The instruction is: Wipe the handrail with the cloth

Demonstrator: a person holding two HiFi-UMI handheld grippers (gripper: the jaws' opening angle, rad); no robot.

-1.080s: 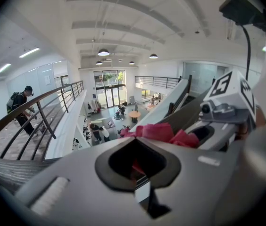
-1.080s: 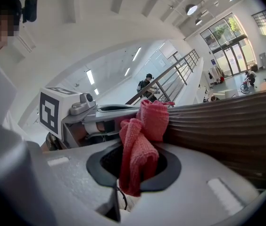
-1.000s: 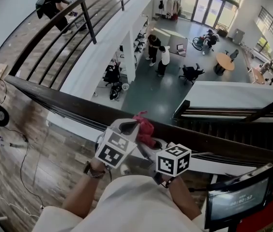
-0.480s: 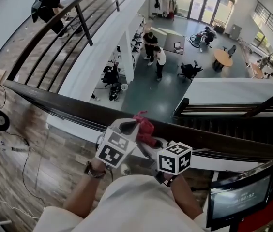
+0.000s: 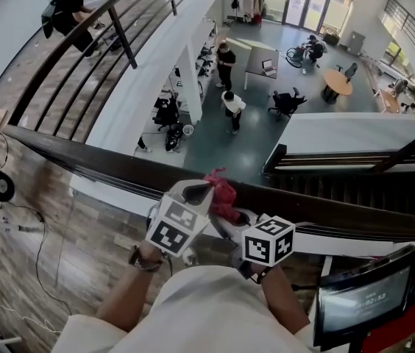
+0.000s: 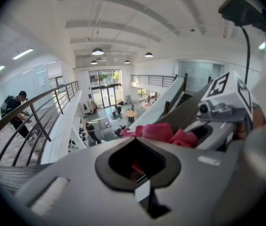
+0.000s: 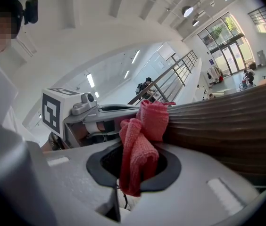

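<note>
A dark wooden handrail (image 5: 104, 169) crosses the head view from left to right, above an open atrium. A red cloth (image 5: 220, 194) is bunched on top of it near the middle. My left gripper (image 5: 201, 191) is shut, with a bit of cloth pinched at its tips (image 6: 140, 140) and the rest bulging just beyond. My right gripper (image 5: 229, 213) is close beside it on the right. It is shut on a fold of the cloth (image 7: 140, 149) that hangs through its jaws, against the rail (image 7: 227, 126). The two grippers nearly touch.
Beyond the rail is a drop to a lower floor with desks and people (image 5: 229, 109). A monitor (image 5: 358, 300) stands at my lower right. Cables (image 5: 23, 219) lie on the wooden floor to my left. A metal balustrade (image 5: 112, 35) with a person (image 5: 68, 9) runs along the upper left.
Both grippers stay on the cloth at almost the same spot on the rail. The right gripper has shifted slightly to the right. People on the floor below have walked on.
</note>
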